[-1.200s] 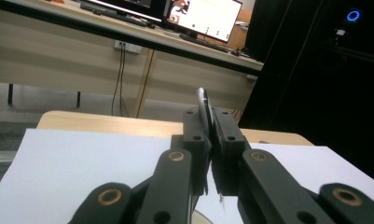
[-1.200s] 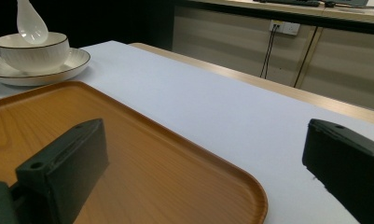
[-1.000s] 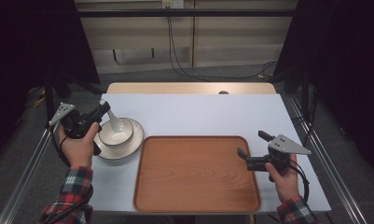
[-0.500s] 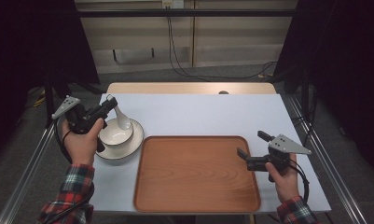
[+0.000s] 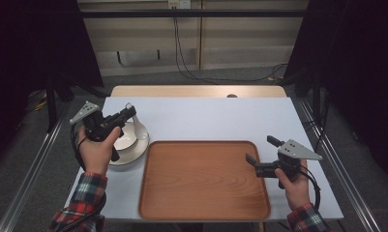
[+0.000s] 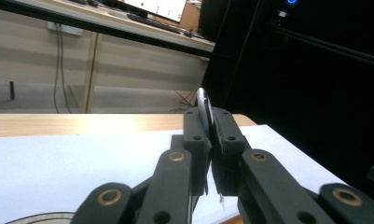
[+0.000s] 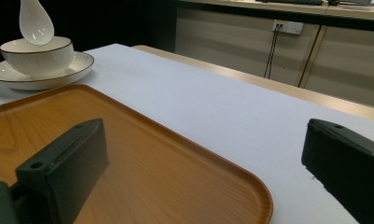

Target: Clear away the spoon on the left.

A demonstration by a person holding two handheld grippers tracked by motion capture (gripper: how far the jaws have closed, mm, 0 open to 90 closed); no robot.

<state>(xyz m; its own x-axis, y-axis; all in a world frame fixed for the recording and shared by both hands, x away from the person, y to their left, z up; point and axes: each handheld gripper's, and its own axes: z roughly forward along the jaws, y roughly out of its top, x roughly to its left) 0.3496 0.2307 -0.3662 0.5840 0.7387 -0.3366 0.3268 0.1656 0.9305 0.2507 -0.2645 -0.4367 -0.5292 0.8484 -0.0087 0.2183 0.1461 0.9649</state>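
Sleeves of red plaid enter at the near edge of the high view, one on each forearm. The right hand point(image 5: 292, 181) holds the right gripper point(image 5: 261, 155) low over the right edge of the wooden tray point(image 5: 203, 181), its fingers spread wide with nothing between them; in the right gripper view the two black fingers point(image 7: 63, 168) stand far apart, one over the tray's wood and the other over the white table point(image 7: 212, 102). The tray lies flat and bare in the near middle of the table point(image 5: 206, 118).

To the tray's left, the left hand point(image 5: 97, 150) lifts the left gripper point(image 5: 126, 114) above a white bowl point(image 5: 128, 137) that sits on a white plate point(image 5: 133, 150), the plate just beside the tray's far left corner. The left fingers are pressed together on the handle of a white spoon point(image 5: 129, 107); in the left gripper view the fingers point(image 6: 196, 140) pinch the thin dark-rimmed handle point(image 6: 204, 106), which stands up between them. In the right gripper view the spoon's pale head point(image 7: 35, 21) hangs over the bowl point(image 7: 38, 56), which rests on the plate point(image 7: 58, 74).

Beyond the white surface runs a bare wooden strip point(image 5: 196, 91) of table edge, then grey floor with dark cables point(image 5: 191, 72) and a pale wall.
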